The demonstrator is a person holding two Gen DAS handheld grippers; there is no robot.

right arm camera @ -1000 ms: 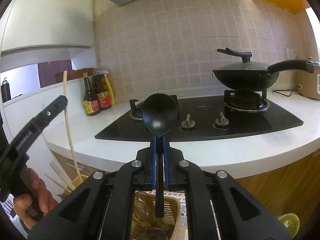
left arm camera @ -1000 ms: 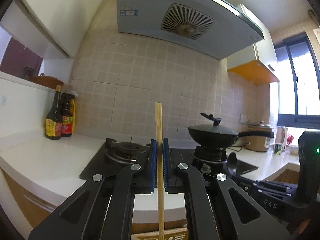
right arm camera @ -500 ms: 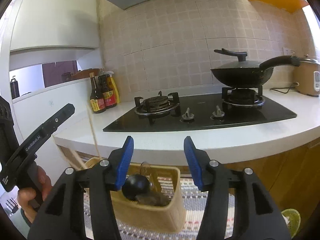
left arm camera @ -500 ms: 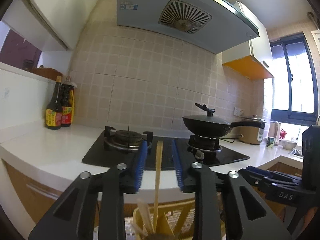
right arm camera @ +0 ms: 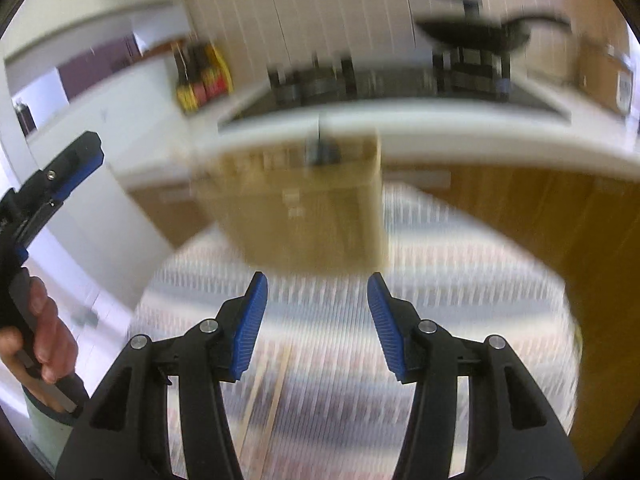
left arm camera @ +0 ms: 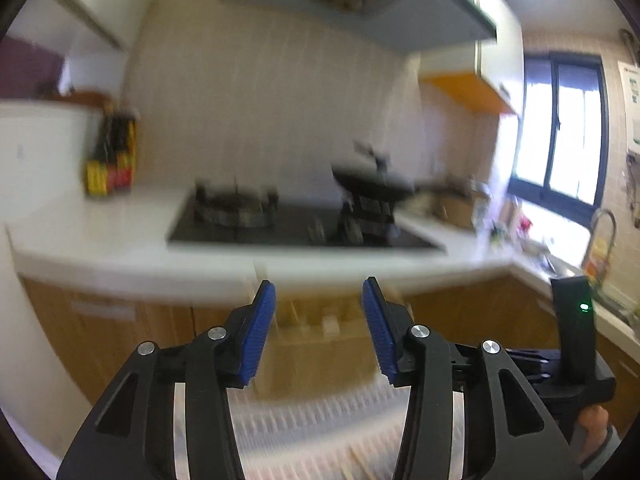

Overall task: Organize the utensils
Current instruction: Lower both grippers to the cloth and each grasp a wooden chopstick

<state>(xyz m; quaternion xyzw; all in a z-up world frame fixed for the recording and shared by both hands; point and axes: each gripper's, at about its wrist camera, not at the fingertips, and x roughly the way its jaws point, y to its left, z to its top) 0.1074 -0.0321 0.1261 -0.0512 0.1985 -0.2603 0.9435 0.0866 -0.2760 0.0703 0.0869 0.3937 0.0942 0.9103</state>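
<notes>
Looking down the right gripper [right arm camera: 317, 322], your fingers have just opened on nothing, and loose chopsticks [right arm camera: 276, 376] lie lengthwise on the mat just below, with the basket [right arm camera: 304, 208] ahead.

A lidded black pan [left arm camera: 376, 184] sits on the stove [left arm camera: 296, 224]; sauce bottles [left arm camera: 110, 160] stand left.

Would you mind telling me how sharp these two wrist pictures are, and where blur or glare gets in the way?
Left wrist view: the left gripper is sharp with open jaws, but the stove and basket smear with motion blur, and the window is blown out. Right wrist view: the right gripper is crisp and open, while the basket and striped mat streak; fisheye bends the counter edge.
</notes>
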